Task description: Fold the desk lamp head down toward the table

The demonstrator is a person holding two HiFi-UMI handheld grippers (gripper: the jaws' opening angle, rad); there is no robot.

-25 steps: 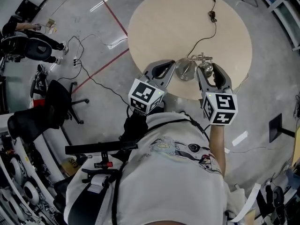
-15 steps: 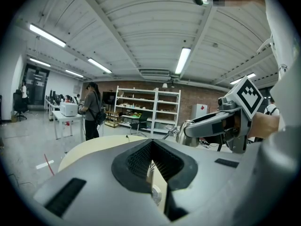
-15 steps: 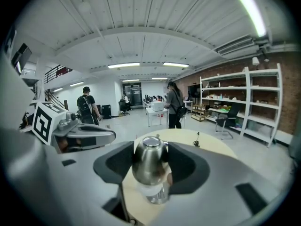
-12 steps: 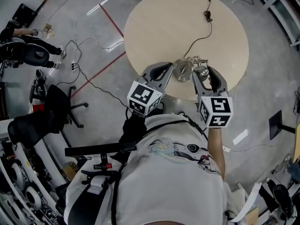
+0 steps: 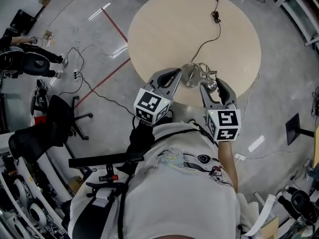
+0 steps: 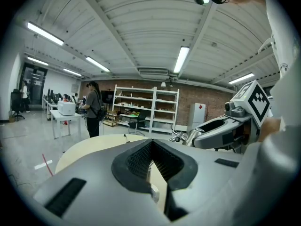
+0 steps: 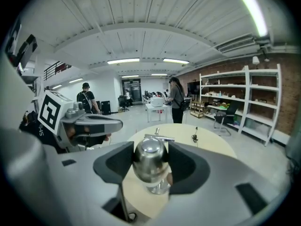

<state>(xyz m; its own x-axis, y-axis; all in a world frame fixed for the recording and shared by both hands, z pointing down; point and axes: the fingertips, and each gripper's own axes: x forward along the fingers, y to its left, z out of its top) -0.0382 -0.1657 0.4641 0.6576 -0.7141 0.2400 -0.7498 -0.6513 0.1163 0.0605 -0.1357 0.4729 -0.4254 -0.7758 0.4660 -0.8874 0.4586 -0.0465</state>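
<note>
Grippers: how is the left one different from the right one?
The right gripper is clamped on the shiny lamp head; the left gripper is closed on nothing. The left gripper's tips sit beside the lamp's round base; the right gripper's are at the head. Both are grey with a marker cube.

Head view looks steeply down; gripper views face across (sharing the table (image 5: pixel 164 29)).

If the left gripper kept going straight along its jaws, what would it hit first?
Probably the round table: the left gripper points slightly downward across its top. The desk lamp sits just right of that line, so a brush against it can't be ruled out; depth is unclear.
</note>
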